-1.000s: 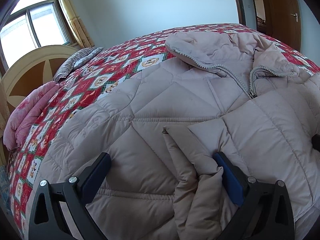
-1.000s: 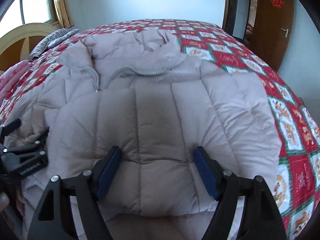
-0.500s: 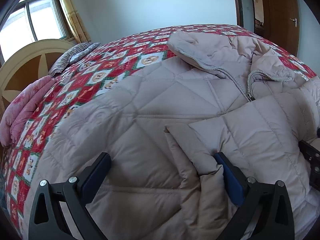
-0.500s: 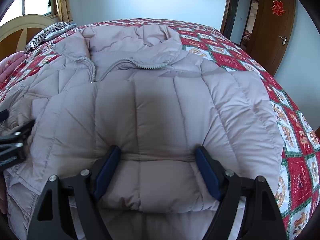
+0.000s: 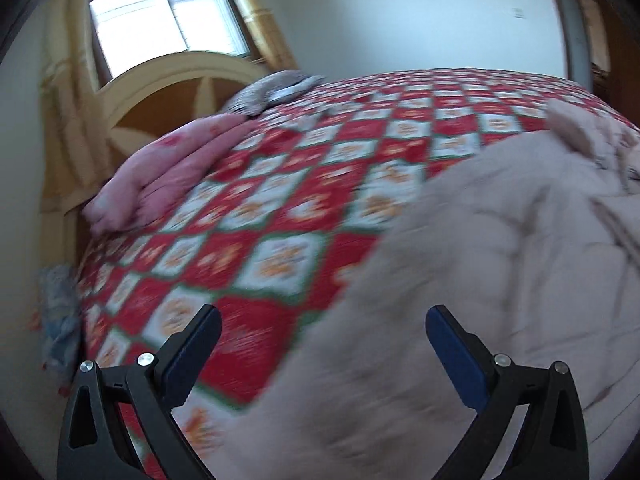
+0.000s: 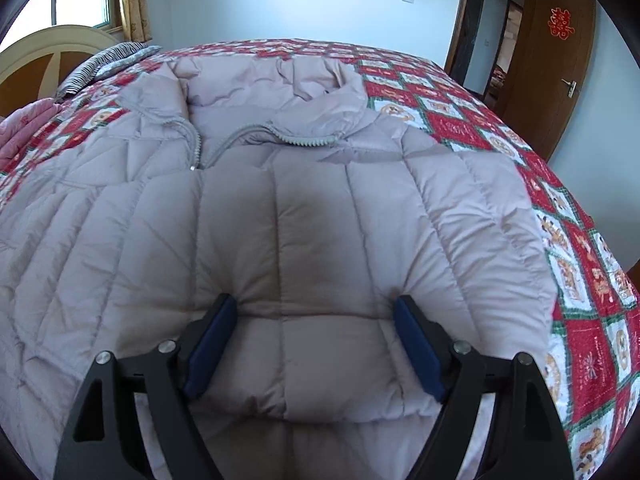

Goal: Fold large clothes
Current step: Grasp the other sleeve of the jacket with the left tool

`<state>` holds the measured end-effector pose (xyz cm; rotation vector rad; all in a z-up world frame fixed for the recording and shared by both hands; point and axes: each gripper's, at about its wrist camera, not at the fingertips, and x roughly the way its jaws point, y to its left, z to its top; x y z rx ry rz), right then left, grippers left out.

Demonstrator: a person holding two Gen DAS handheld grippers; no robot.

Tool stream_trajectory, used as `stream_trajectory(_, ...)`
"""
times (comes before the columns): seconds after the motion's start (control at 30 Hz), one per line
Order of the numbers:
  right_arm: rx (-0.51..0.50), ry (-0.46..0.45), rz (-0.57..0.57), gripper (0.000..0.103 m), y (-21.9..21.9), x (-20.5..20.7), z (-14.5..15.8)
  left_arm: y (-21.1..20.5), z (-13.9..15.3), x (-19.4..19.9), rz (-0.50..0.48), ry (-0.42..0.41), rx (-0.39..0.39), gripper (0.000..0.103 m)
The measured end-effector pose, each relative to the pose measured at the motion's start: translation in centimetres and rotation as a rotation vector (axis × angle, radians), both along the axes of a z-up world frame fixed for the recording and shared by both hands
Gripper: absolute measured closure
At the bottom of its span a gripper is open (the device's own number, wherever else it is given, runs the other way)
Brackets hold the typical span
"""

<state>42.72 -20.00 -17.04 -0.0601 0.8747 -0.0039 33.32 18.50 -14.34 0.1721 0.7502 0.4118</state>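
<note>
The coat lies spread on the bed, front side up, with its collar at the far end and its hem at the near edge. So its long axis runs straight away from the right claw, in the same line as the claw points.

The right claw is the nearer one. It stands wide, and a puffed fold of the hem fills the space between the 2 blue pads. The pads seem to touch the fabric on both sides, but I cannot tell if they press enough to hold it; I judge the hem is not gripped.

The left claw is wide open and holds nothing. It hangs over the left border of the coat, where the quilted fabric meets the red checked bedcover. The left view is blurred, so fine detail is lost there.

The coat is pale mauve, thick and quilted, with the zipper open only near the collar. It looks soft and bulky, so any fold will probably spring back.
</note>
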Motion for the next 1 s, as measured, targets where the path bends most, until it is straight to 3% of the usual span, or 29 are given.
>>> stream_trajectory(0.17,0.029,-0.056,0.029,0.020,1.1,-1.6,2.3,6.8,-0.8,-5.0,0.129,0.015,-0.022,0.001)
stream_trajectory(0.3,0.037,-0.082,0.092,0.020,3.7,-2.2,3.6,8.8,-2.1,-7.3,0.161,0.051,-0.126,0.001)
stream_trajectory(0.57,0.007,-0.067,0.167,0.020,7.0,-2.2,2.1,7.0,-3.8,-9.5,0.141,0.086,-0.195,0.001)
stream_trajectory(0.73,0.029,-0.037,0.145,0.015,6.4,-1.8,0.0,6.1,-4.5,-10.4,0.138,0.098,-0.181,0.001)
stream_trajectory(1.0,0.015,-0.040,0.135,0.010,6.6,-2.1,-0.6,5.2,-5.0,-10.4,0.142,0.094,-0.295,0.001)
